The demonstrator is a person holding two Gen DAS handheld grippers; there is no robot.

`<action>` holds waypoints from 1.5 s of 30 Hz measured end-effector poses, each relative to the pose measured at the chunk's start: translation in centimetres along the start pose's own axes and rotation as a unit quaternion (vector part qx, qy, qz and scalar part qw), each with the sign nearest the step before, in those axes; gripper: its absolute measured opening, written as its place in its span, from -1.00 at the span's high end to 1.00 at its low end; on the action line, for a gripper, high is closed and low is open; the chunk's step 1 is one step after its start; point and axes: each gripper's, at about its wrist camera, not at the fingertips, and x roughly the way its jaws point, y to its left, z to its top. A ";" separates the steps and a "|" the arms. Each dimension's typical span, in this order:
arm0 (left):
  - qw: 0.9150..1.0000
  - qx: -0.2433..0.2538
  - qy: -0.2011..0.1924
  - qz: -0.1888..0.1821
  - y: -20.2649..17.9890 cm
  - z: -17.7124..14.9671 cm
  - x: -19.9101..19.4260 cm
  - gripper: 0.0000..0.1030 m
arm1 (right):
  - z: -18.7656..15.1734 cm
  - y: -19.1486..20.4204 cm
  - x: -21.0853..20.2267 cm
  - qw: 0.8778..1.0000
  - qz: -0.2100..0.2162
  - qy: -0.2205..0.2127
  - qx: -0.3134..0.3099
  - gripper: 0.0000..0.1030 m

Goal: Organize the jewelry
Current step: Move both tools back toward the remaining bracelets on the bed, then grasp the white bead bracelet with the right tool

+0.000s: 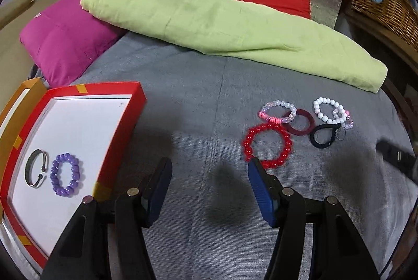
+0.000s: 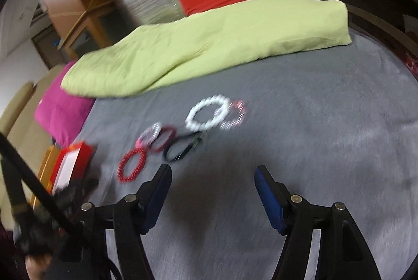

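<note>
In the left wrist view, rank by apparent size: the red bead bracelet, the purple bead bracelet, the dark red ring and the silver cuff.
1. red bead bracelet, clearly largest.
2. purple bead bracelet and silver cuff look alike; unranked.
3. dark red ring, smallest, though it lies farther from the camera, so unsure.

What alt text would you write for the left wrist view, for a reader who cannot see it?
The open, empty left hand-held gripper is above a grey bed cover, between a red tray on its left and loose bracelets on its right. The tray holds a silver bangle and a purple bead bracelet; a red bead bracelet lies nearest the gripper.
</note>
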 end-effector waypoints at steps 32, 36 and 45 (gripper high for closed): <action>1.000 -0.022 0.019 -0.012 0.2 0.5 1.3 -0.19 | 3.0 -1.8 0.4 0.999 0.018 -0.005 0.038 0.82; 0.999 -0.039 0.026 -0.013 0.4 0.8 2.1 -0.19 | 0.4 -3.8 -1.4 0.997 0.020 -0.005 0.073 0.82; 0.999 -0.038 0.031 -0.010 -1.3 1.2 3.8 -0.18 | -2.1 -4.5 -2.3 0.994 0.046 0.001 0.098 0.82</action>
